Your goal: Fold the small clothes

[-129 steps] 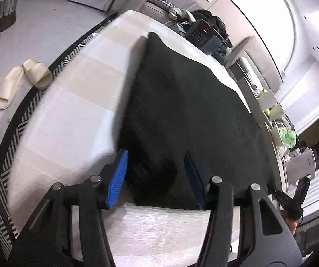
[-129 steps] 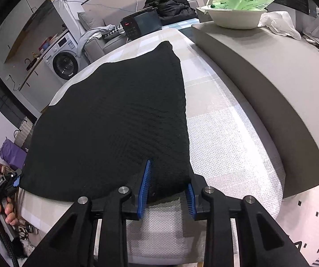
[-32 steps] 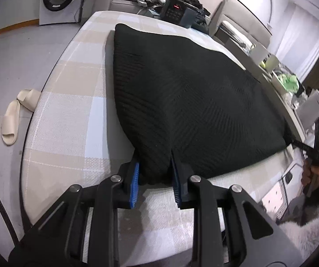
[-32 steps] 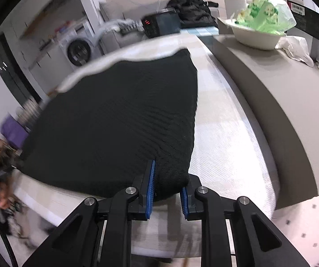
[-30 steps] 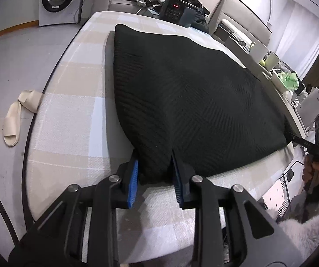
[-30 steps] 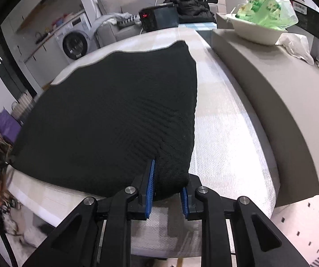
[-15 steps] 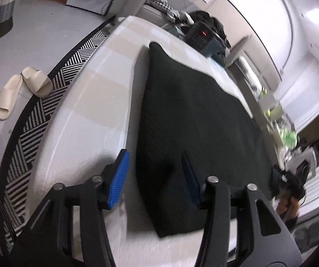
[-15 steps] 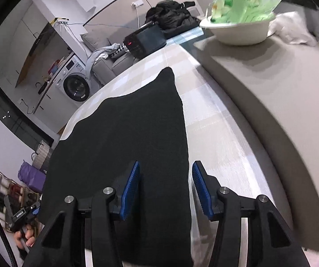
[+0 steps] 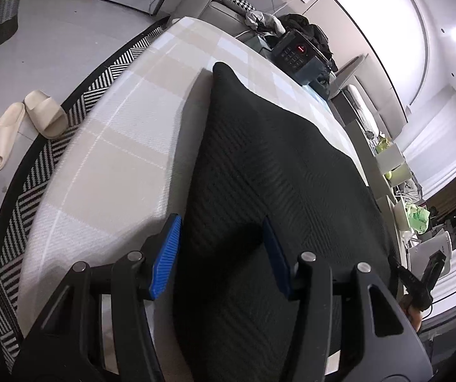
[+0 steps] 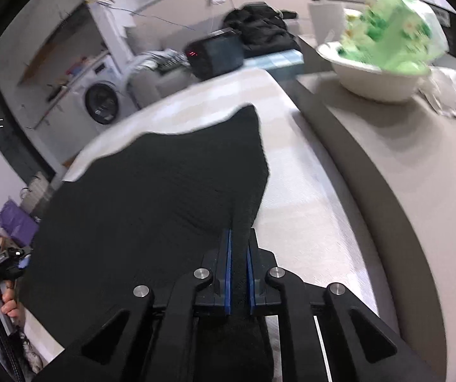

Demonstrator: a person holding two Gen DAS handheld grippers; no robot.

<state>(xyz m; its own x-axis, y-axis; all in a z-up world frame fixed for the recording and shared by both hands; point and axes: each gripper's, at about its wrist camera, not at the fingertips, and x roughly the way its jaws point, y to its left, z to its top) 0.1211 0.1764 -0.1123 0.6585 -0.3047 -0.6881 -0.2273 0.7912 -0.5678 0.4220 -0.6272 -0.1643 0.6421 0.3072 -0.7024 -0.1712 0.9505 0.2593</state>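
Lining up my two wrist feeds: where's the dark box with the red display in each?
Left wrist: dark box with the red display upper centre-right, beyond the black knit garment.
Right wrist: same box upper centre, blurred, past the garment's far corner.
Shared landmark: washing machine, upper left in both.

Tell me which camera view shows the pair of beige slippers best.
The left wrist view: the pair of beige slippers lies in full sight on the grey floor beside the striped rug. The right wrist view shows no slippers.

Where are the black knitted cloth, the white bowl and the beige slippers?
black knitted cloth (image 9: 275, 165): left wrist view, middle of its surface.
white bowl (image 10: 377, 84): right wrist view, outer wall.
beige slippers (image 9: 41, 113): left wrist view, upper strap.
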